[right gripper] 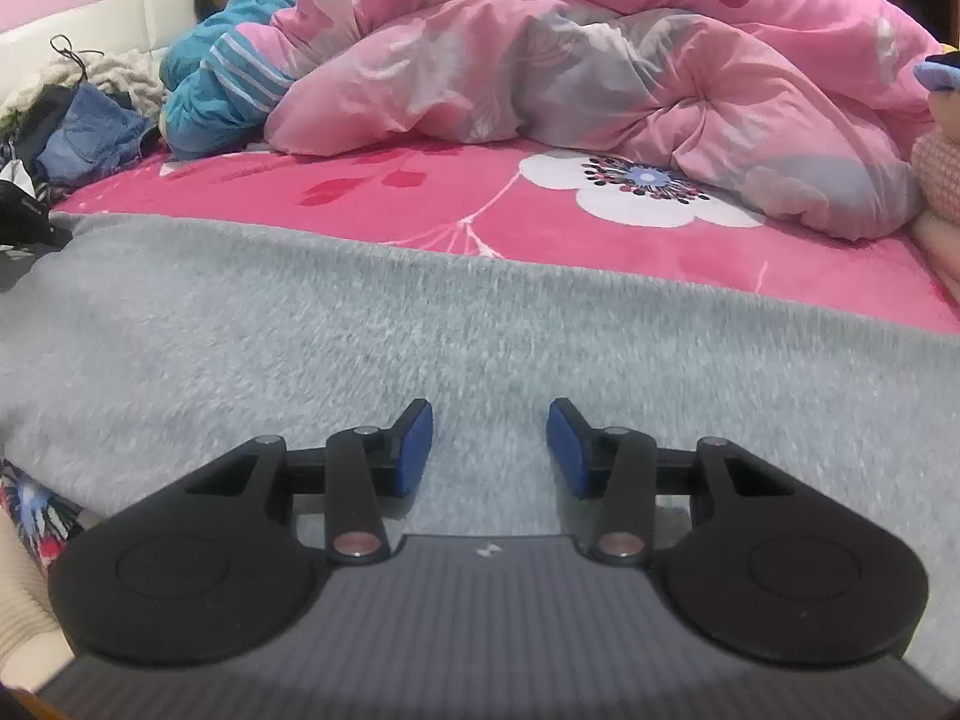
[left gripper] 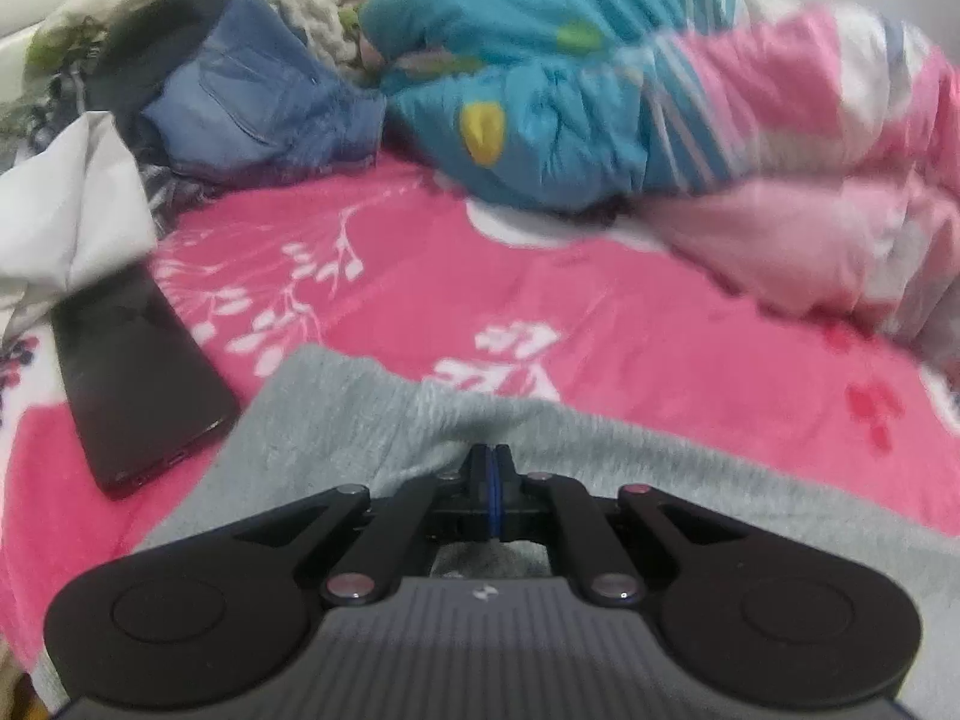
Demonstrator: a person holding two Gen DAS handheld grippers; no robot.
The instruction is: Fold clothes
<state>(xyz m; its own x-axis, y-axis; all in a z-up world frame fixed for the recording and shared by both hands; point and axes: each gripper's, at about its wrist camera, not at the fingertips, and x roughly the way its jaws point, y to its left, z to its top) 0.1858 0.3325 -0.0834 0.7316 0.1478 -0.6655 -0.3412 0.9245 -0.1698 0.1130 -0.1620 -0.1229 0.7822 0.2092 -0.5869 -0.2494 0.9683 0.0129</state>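
Note:
A grey fleecy garment point(right gripper: 420, 324) lies spread flat on the pink flowered bedsheet point(right gripper: 420, 192). In the right wrist view my right gripper point(right gripper: 489, 441) is open, its blue pads point(right gripper: 415, 447) hovering just over the middle of the grey cloth, holding nothing. In the left wrist view the same grey garment point(left gripper: 372, 414) lies below my left gripper point(left gripper: 492, 468), whose jaws are pressed together over the cloth's raised edge; whether cloth is pinched between them is not clear.
A black phone point(left gripper: 132, 384) lies on the sheet left of the garment. A white cloth point(left gripper: 66, 222) and a pile of jeans point(left gripper: 258, 96) sit at the far left. A child in blue point(left gripper: 510, 90) lies under a pink duvet point(right gripper: 600, 72) at the back.

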